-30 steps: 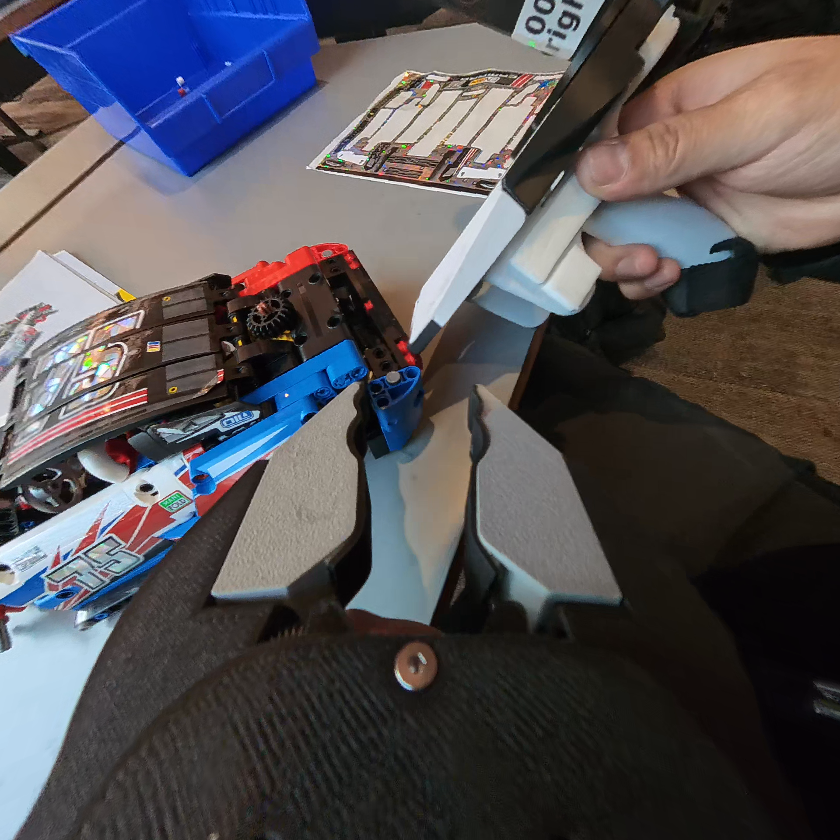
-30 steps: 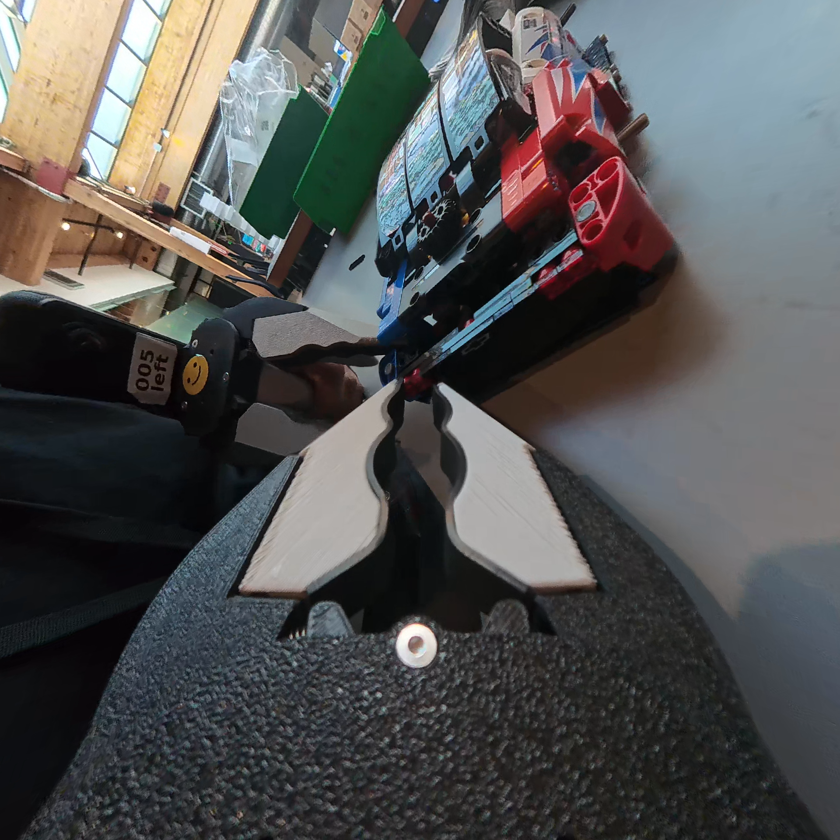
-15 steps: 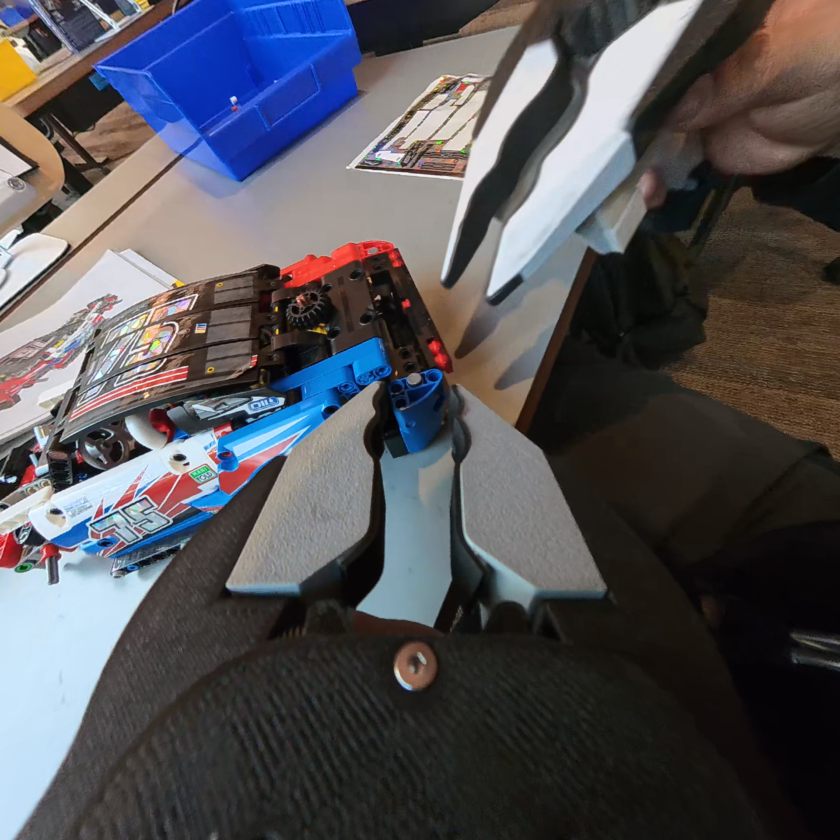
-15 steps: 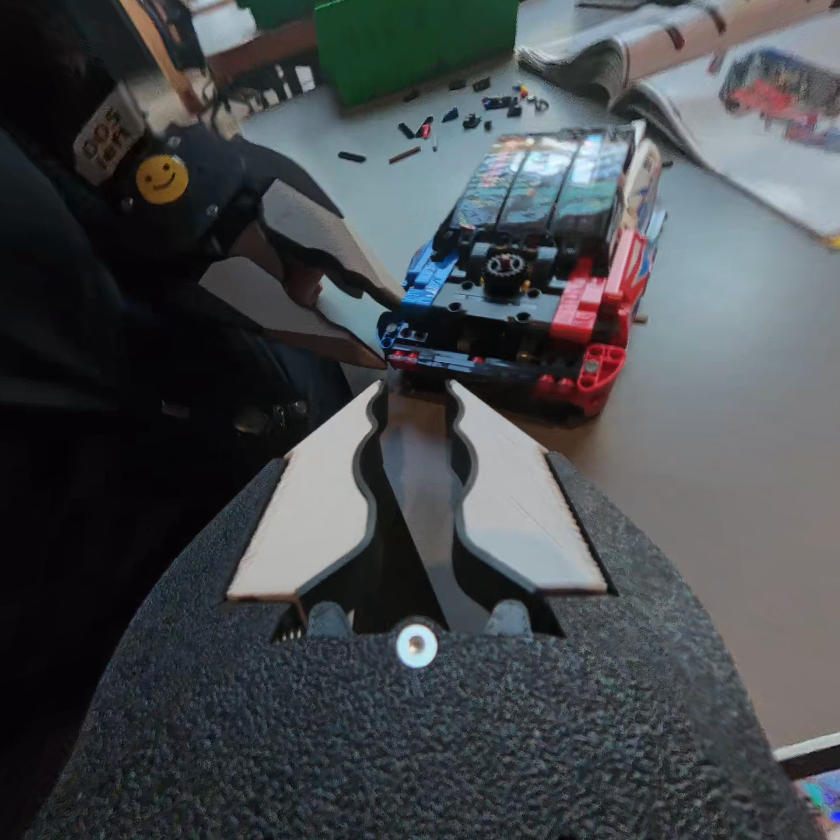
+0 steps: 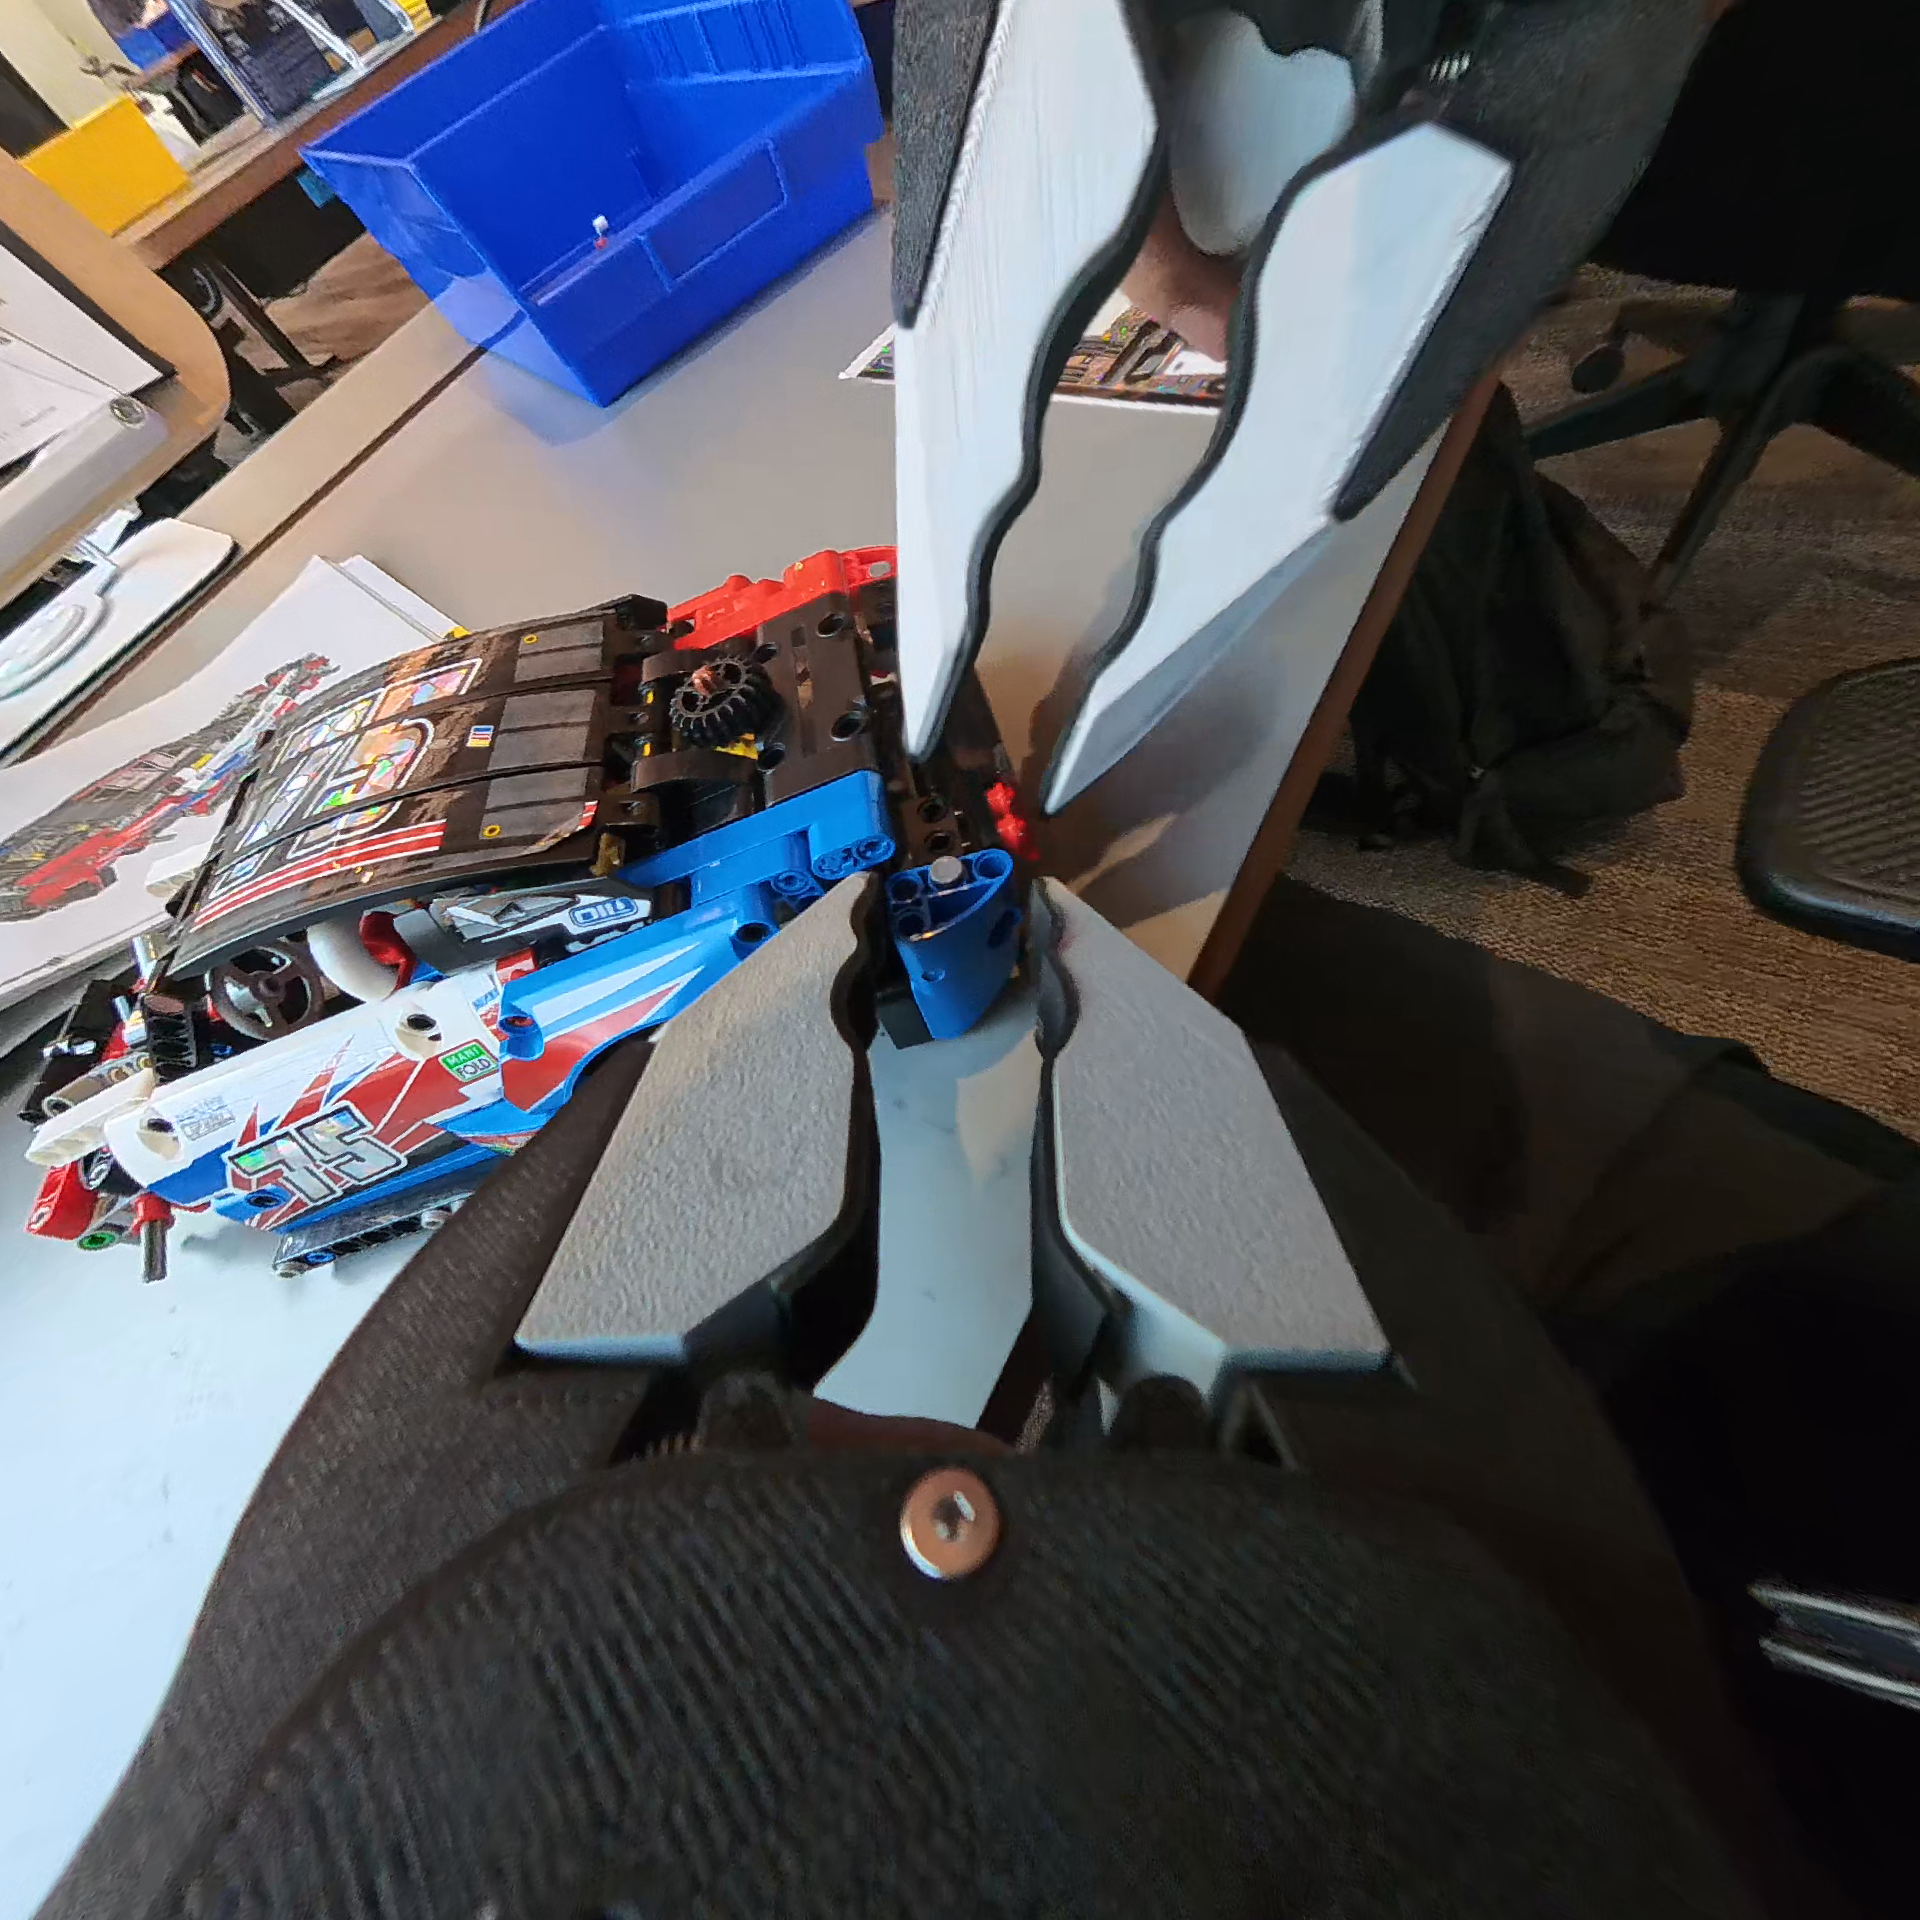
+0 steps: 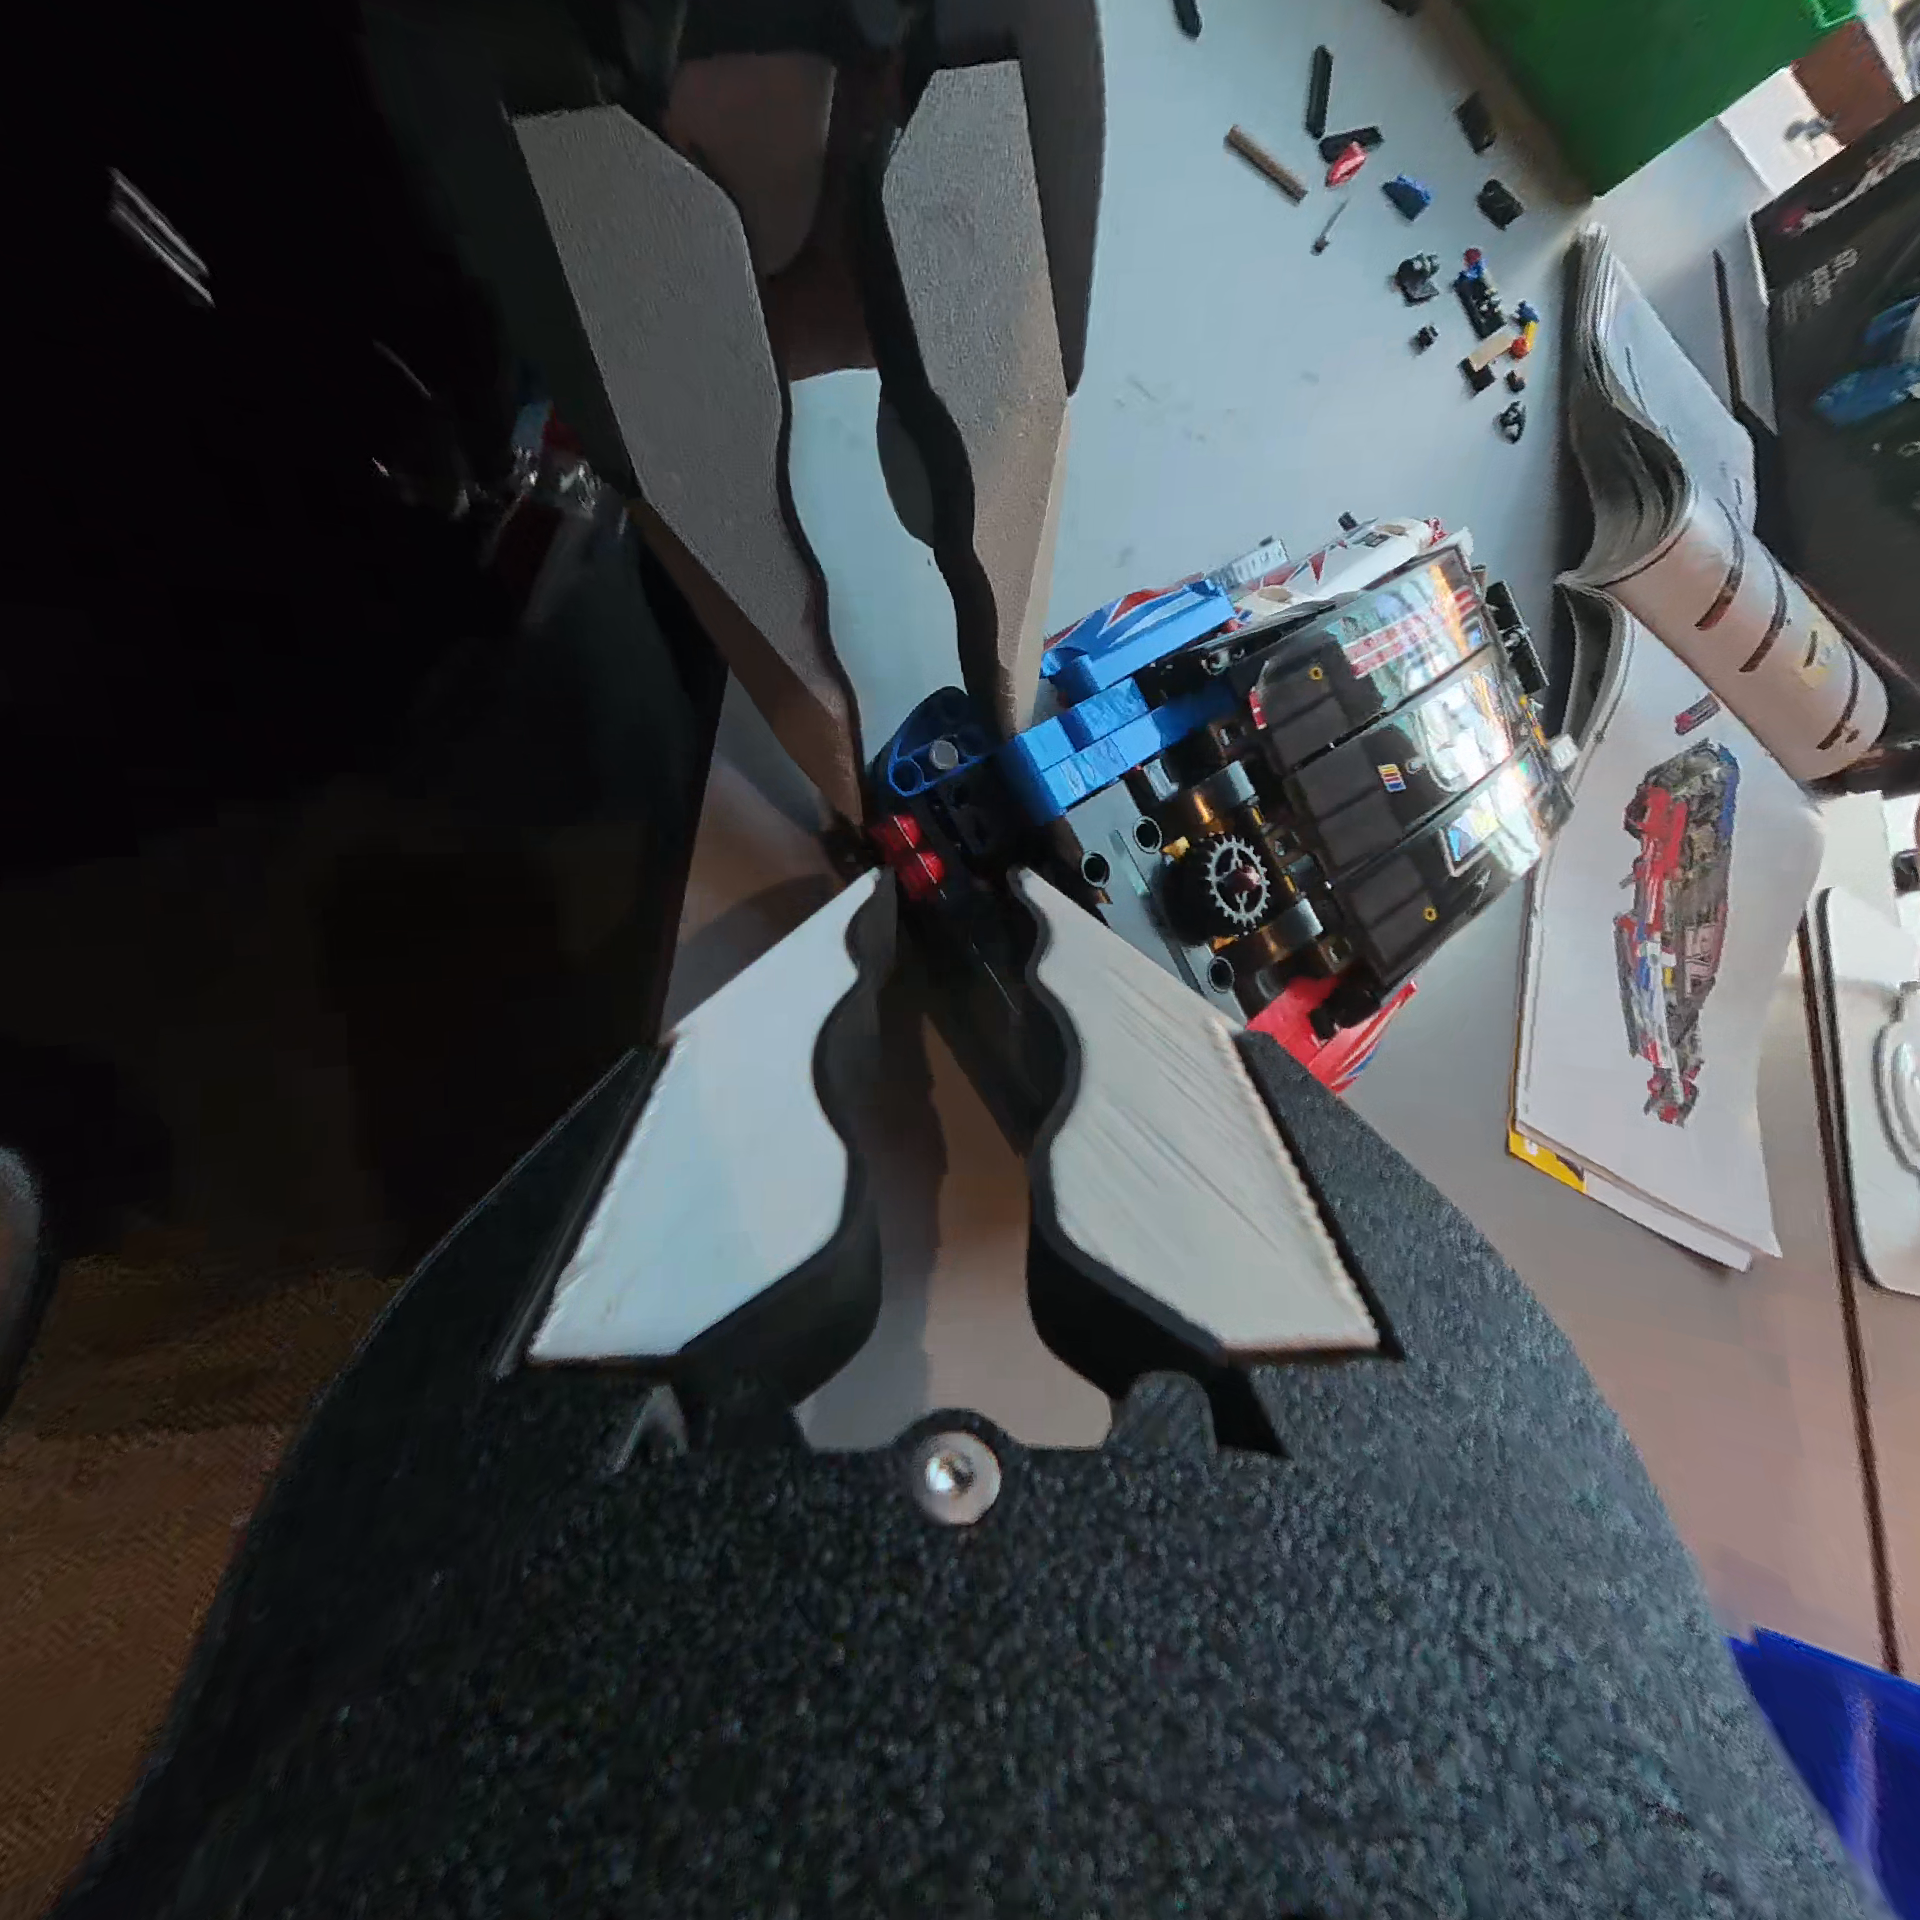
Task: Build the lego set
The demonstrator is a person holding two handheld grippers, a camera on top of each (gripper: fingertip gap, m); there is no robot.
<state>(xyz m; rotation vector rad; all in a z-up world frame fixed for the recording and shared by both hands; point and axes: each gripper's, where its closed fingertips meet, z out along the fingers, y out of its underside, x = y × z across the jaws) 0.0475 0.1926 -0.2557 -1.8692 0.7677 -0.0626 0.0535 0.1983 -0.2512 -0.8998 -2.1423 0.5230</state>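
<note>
Left gripper (image 5: 948, 904): clamps blue corner (image 5: 956, 940) of car (image 5: 540, 831). Right gripper (image 6: 945, 883): parted, empty, tips at rear edge, nearer red studs (image 6: 902, 844).

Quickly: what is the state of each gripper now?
Left gripper: fingers around the blue corner piece of the Lego car; firm grip cannot be told.
Right gripper: open, empty.

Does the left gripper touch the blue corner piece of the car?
Touching. In the left wrist view the left gripper has one of its fingers against each side of the blue corner piece, with no gap visible.
</note>
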